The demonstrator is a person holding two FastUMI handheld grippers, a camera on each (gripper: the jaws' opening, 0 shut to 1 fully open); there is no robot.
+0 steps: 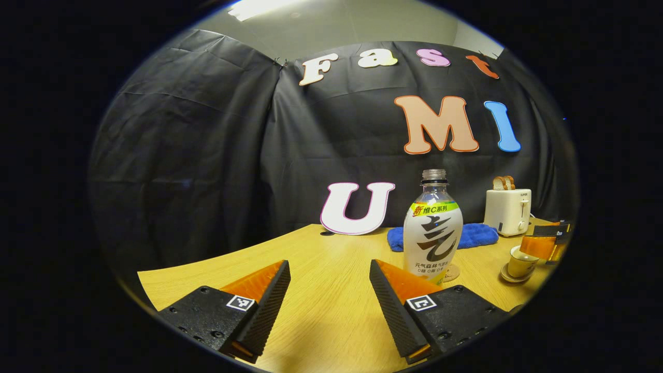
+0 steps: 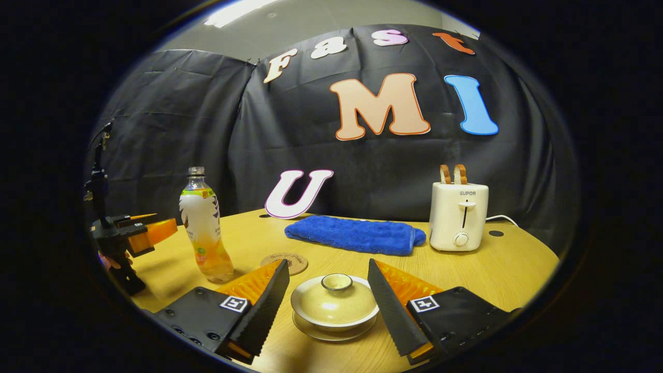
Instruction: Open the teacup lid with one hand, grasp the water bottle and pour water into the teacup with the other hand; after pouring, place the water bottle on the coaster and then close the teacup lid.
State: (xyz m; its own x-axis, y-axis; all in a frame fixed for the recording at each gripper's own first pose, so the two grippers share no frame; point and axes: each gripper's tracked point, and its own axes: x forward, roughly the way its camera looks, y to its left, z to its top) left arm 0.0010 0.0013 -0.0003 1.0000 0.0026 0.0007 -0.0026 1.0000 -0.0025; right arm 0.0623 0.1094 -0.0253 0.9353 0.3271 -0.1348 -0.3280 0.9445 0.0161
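The water bottle (image 2: pixel 205 228) is stood upright, neck up, uncapped. The lidded teacup (image 2: pixel 334 304) is framed between the parted right gripper (image 2: pixel 327 295); the left gripper (image 1: pixel 329 290) is held apart too.

Lidded teacup (image 2: pixel 334 306); uncapped water bottle (image 2: pixel 204 228) upright beside coaster (image 2: pixel 286 262).

"SUPOR" on the toaster (image 2: pixel 458 216) front

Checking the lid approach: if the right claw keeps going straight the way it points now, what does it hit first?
Most likely the teacup lid: it sits right between the open right claw. Its knob lines up with the gap, though depth is uncertain.
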